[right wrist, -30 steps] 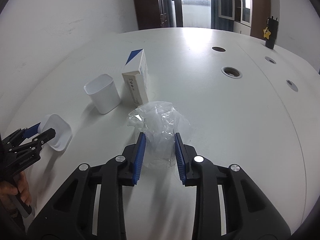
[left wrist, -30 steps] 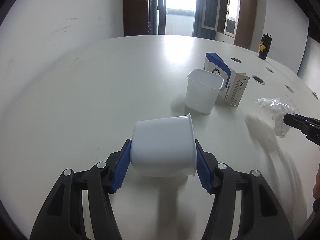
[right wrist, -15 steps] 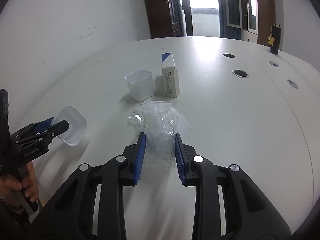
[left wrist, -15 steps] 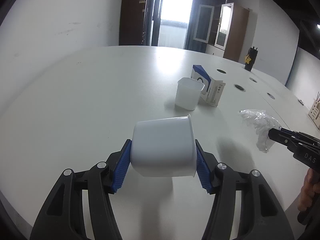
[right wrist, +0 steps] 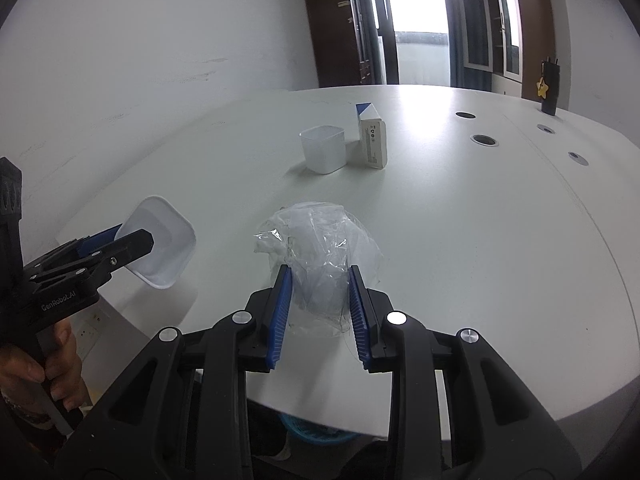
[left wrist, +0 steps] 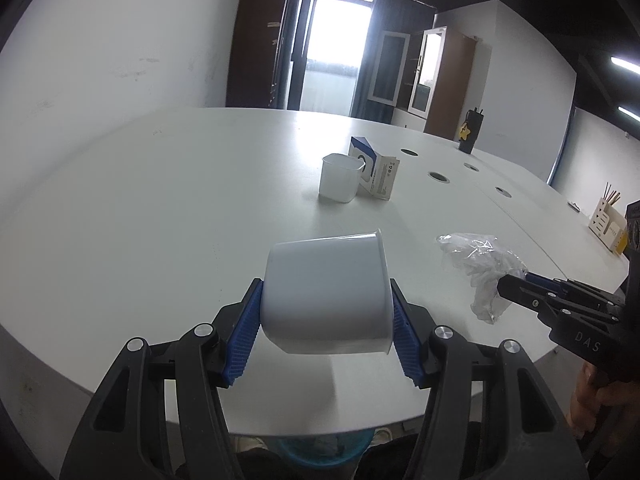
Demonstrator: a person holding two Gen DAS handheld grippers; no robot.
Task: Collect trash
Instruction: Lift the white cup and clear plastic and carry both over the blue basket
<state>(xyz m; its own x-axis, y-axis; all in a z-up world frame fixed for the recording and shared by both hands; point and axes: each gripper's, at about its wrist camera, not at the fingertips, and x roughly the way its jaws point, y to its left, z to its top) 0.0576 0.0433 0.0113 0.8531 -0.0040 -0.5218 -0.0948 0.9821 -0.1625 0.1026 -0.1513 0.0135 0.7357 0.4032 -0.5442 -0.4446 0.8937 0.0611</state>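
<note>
Now, on the left, the left tool [left wrist: 326, 322] is clamped on a white plastic tub [left wrist: 326, 296], blue pads pressed against both its sides, the tub tipped on its side with its open mouth facing right and held clear above the near edge of the white worktop [left wrist: 160, 220]. In the right wrist view the same tub [right wrist: 160, 254] shows its hollow inside, with a hand [right wrist: 36, 380] wrapped round the handle below. Moving across, a second white tub [left wrist: 340, 178] stands upright mid-worktop, and touching or just beside it on the right stands a blue-and-white carton [left wrist: 376, 172]. Further right, the right tool [right wrist: 320, 304] grips a crumpled clear plastic bag [right wrist: 318, 248], pads squeezing its lower part while the rest billows above them. Below the worktop's near edge, a blue bin [right wrist: 320, 434] peeks out between the two tools. Far right at the back, a dark bottle with a yellow star [left wrist: 470, 130] stands alone.
</note>
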